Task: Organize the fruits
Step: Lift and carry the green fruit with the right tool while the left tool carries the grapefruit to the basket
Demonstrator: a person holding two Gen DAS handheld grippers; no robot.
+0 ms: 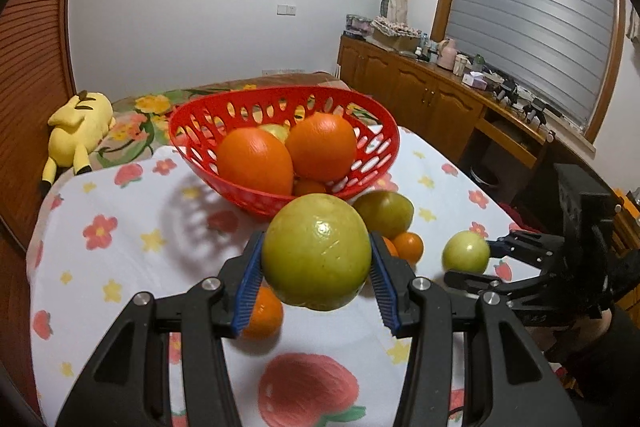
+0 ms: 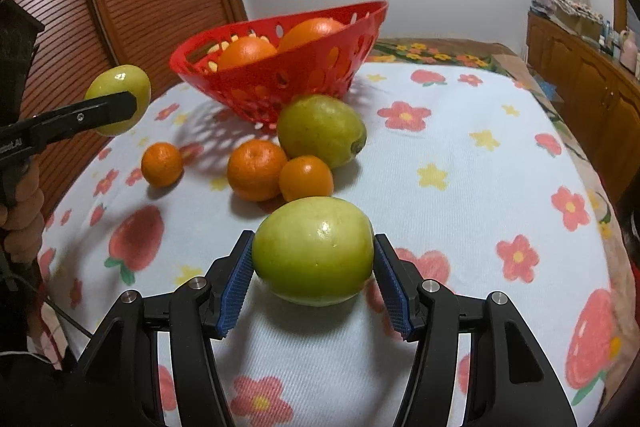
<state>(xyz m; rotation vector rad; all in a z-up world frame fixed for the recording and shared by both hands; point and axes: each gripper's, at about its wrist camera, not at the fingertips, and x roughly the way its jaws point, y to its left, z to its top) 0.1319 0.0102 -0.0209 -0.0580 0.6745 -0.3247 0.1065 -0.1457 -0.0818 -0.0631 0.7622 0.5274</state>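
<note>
between the blue pads of my left tongs (image 1: 316, 283) sits a green apple (image 1: 316, 253), clamped on both sides and held up off the cloth, so the floral tablecloth (image 1: 120, 267) shows blurred beneath it. my right tongs (image 2: 314, 283) are clenched on a second green apple (image 2: 314, 251), pads pressing its flanks, low over the cloth; whether it touches the cloth i cannot tell.

just past my right apple, three small tangerines lie on the tablecloth: two touching each other (image 2: 256, 169) (image 2: 306, 179) and one apart to the left (image 2: 162, 163). behind the touching pair lies a larger green pear-like fruit (image 2: 320, 131), against them and just in front of the basket.

farther on stands the red perforated basket (image 2: 280, 83), tilted in my right view, with two big oranges (image 1: 254, 159) (image 1: 320, 145) inside and something pale green and a smaller orange fruit half hidden between them.

in the right view my left tongs come in from the left edge with their apple raised beside the basket, fingers of my hand (image 2: 22, 223) wrapped round the grip below.

beyond the table lie a yellow plush toy (image 1: 78, 131) on a flowered bedcover, a wooden cabinet (image 1: 420, 87) with clutter on top, and a shuttered window (image 1: 532, 11).
</note>
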